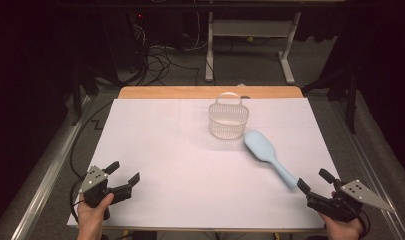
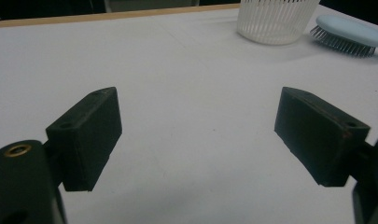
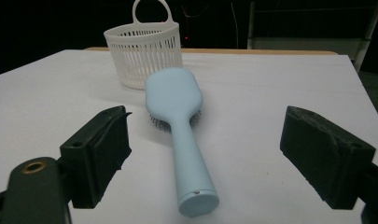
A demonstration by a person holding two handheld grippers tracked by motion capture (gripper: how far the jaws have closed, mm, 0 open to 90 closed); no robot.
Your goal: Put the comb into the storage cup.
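From the high view, a light blue hairbrush [image 1: 268, 156] lies bristles down on the white table [image 1: 155, 150], its head just beside a white slatted basket [image 1: 228, 120]. The left gripper [image 1: 125, 171] and right gripper [image 1: 312, 180] rest near the front corners, jaws spread and empty. In the left gripper view, bare tabletop separates the jaws from the basket [image 2: 275, 21] and hairbrush [image 2: 350, 32]. In the right gripper view, the hairbrush [image 3: 179, 135] handle points between the open jaws, the basket [image 3: 144, 53] behind its head.

Surface: white-covered wooden table [image 1: 155, 150].
On it: white slatted plastic basket [image 1: 228, 120]; pale blue plastic hairbrush [image 1: 268, 155], bristles down.
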